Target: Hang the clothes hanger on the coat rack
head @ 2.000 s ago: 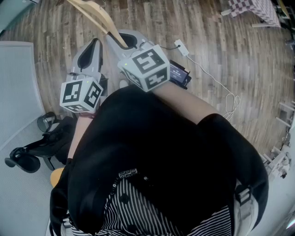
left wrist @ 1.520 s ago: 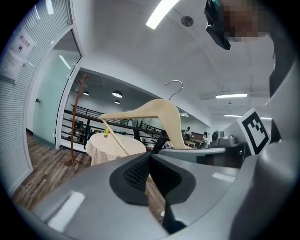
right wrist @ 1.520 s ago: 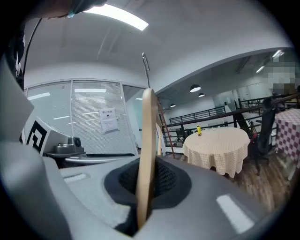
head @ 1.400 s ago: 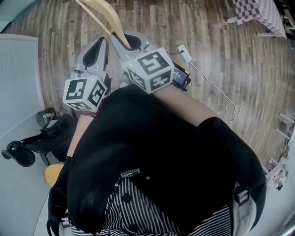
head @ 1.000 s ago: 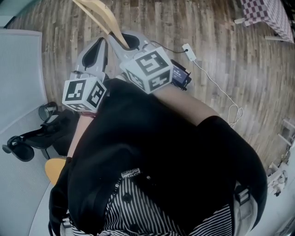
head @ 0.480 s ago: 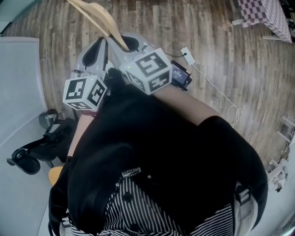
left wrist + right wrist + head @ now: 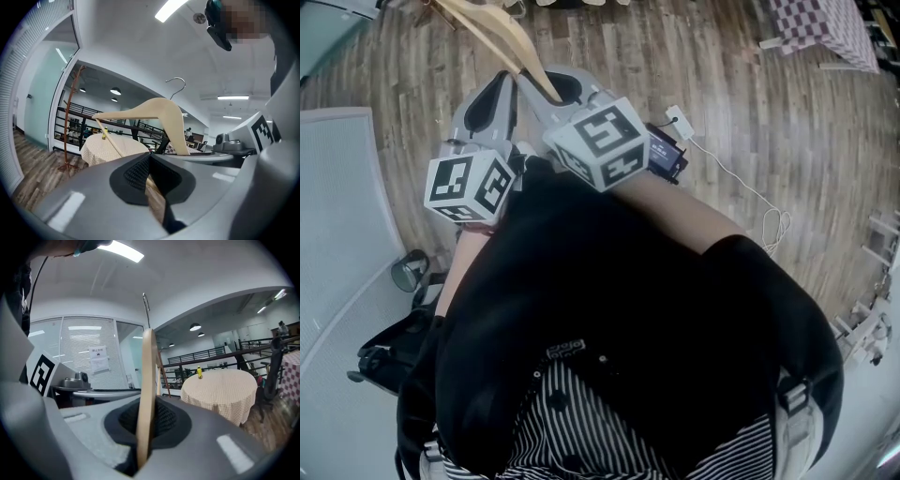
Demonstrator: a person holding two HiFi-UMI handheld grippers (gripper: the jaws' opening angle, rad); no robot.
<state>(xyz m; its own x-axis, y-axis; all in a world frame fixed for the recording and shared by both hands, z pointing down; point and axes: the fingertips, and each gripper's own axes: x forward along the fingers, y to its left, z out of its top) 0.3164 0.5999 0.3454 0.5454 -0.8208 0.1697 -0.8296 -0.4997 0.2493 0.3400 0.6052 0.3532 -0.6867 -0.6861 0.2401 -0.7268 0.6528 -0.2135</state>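
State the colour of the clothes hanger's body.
Pale cream clothes hanger; clearest in the left gripper view.

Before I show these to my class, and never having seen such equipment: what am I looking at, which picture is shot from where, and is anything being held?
There is no robot here. A person holds a two-jaw tool in each hand, and the cubes with square markers are part of those tools. One picture comes from a camera on the person's head. It looks steeply down over their black top to the wooden floor, where a white plug with its cable lies. The other two come from cameras riding on each tool, looking along its jaws. The right tool is clamped on a wooden clothes hanger, which its own camera sees edge-on. The left tool is shut and empty. Ahead stand a thin brown coat rack and a round table with a checked cloth.
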